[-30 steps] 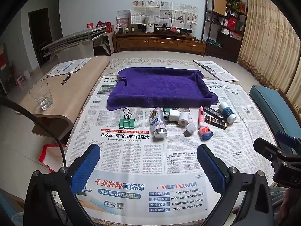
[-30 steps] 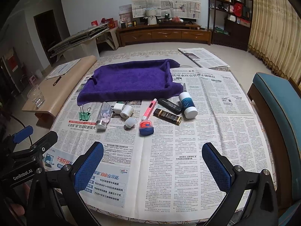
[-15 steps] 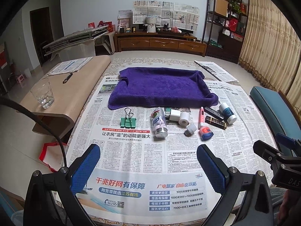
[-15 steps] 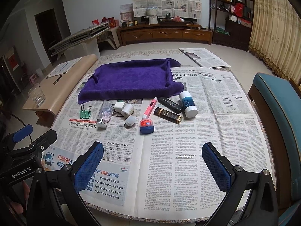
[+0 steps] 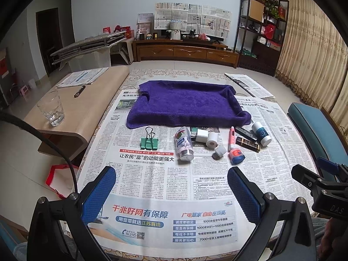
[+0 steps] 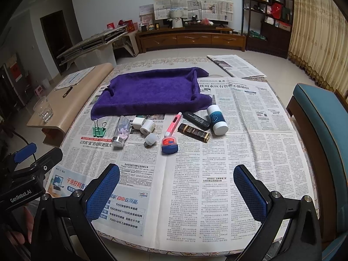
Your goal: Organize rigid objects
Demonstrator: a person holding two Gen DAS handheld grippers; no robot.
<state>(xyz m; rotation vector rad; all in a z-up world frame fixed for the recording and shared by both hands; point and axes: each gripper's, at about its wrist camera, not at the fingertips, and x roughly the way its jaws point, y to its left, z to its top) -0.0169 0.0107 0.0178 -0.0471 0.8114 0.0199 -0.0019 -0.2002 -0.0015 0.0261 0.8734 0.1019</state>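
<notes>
A purple towel (image 5: 184, 106) (image 6: 152, 93) lies at the back of the newspaper-covered table. In front of it lies a row of small items: a green binder clip (image 5: 149, 141) (image 6: 99, 130), a clear pill bottle (image 5: 183, 143) (image 6: 121, 132), a white charger (image 5: 201, 135), a white roll (image 5: 211, 140), a grey cap (image 5: 218, 151), a pink pen (image 6: 173, 124), a blue-red tin (image 6: 169, 144), a dark tube (image 6: 194, 132), a black stick (image 6: 196, 117) and a white-blue bottle (image 6: 216, 119). My left gripper (image 5: 171, 187) and right gripper (image 6: 177, 187) are open and empty, near the front edge.
A low wooden side table (image 5: 87, 100) at the left holds a glass (image 5: 51, 108), a pen and papers. A teal chair (image 6: 319, 134) stands at the right. The floor beyond has a loose newspaper (image 6: 235, 65) and a TV cabinet.
Both grippers have drawn back and risen slightly, so the items look a bit farther away. Nothing on the table moved.
</notes>
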